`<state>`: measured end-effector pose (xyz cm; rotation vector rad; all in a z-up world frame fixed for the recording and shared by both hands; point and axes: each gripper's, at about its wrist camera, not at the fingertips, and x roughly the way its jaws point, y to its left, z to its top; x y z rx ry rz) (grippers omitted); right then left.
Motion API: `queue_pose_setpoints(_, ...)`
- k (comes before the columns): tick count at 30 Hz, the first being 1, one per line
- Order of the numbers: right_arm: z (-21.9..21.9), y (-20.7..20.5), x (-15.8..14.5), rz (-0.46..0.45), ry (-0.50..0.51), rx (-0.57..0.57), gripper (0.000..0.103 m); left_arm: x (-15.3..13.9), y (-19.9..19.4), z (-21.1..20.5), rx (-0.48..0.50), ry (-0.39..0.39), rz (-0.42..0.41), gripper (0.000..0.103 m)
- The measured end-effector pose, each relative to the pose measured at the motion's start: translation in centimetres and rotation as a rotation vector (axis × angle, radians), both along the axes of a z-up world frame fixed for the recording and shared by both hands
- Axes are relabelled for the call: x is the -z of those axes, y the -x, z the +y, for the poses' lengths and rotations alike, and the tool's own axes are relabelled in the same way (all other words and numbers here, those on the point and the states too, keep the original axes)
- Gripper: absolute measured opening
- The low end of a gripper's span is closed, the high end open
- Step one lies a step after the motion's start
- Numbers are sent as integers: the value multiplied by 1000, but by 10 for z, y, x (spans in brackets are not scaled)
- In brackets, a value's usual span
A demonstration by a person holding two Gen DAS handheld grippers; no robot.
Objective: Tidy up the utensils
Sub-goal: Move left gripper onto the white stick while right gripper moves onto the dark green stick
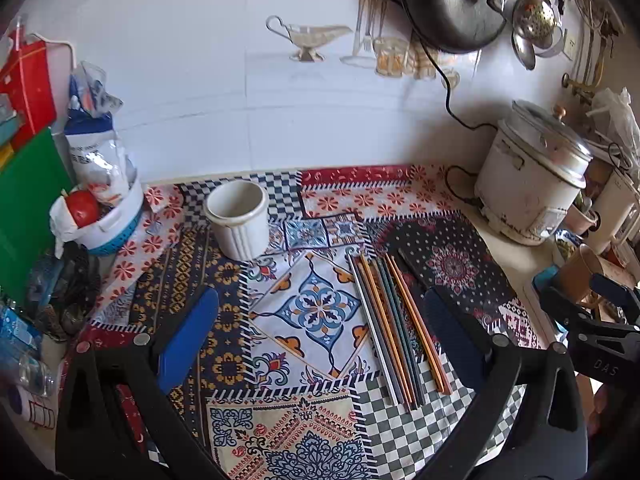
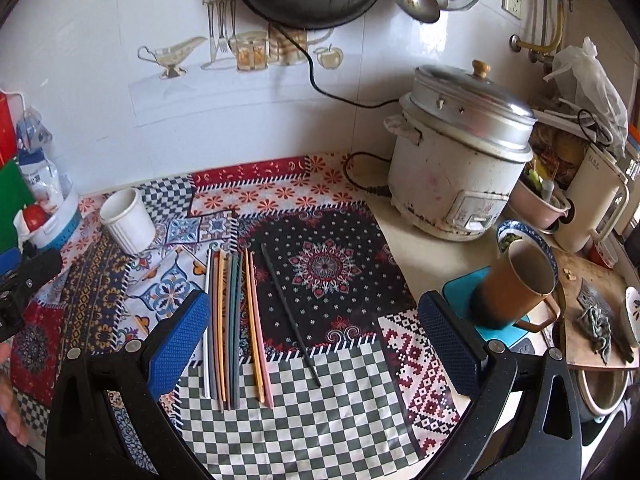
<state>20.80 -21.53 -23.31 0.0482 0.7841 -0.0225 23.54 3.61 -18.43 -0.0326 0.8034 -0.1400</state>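
Chopsticks (slim, straight) lie beside a ribbed white cup.

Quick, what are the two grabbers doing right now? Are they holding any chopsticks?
Left gripper: open, holding nothing.
Right gripper: open, holding nothing; the chopsticks lie on the cloth.

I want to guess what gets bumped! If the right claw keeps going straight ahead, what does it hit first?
Probably the black chopstick lying alone on the patterned cloth, between the open right claw fingers. Depth is hard to judge.
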Motion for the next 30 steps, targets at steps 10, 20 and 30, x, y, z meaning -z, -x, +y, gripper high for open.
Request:
queue_pose_setpoints(10,7,-49,72,209,-48,-17,101,95,-62,-11,77,59,342,79)
queue_pose_setpoints(20,4,-101,113,338,-50,-77,69,144,-94,-39,144,60,481,42)
queue_pose_setpoints(30,6,-135,125,402,-14,-224,48,166,-117,-62,119,73,537,18)
